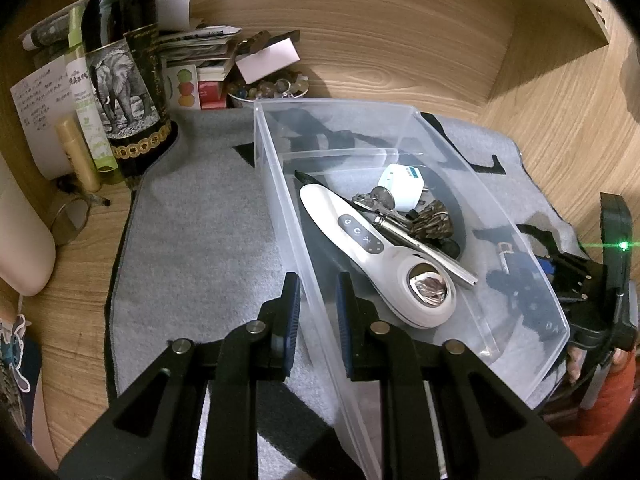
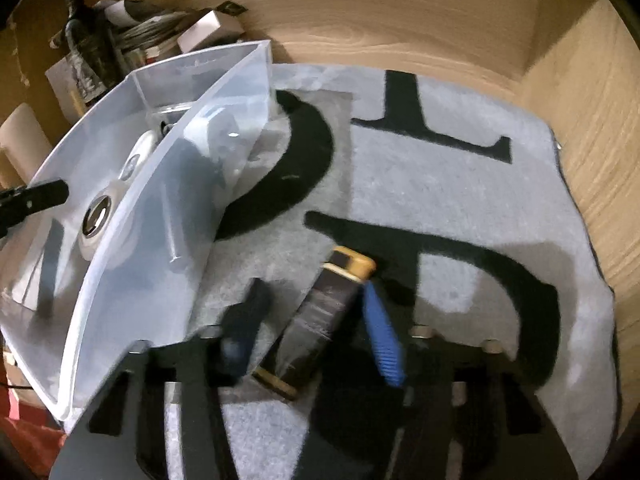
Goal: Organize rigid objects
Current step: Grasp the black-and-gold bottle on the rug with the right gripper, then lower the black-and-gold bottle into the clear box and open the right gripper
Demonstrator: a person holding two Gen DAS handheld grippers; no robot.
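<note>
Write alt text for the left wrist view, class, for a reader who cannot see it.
The left gripper straddles the near wall of a clear plastic bin on a grey mat. The bin holds a white handheld device, a white plug adapter and metal tools. A dark elephant-label bottle stands at left.

the left gripper (image 1: pixel 318 312) is level and pointing forward, its blue-padded fingers (image 1: pixel 291 312) set a narrow gap apart, straddling something thin without clearly clamping it. the right gripper (image 2: pixel 320 320) tilts downward, jaws spread wide; the motion-blurred view suggests its pads (image 2: pixel 382 336) are touching nothing.
</note>
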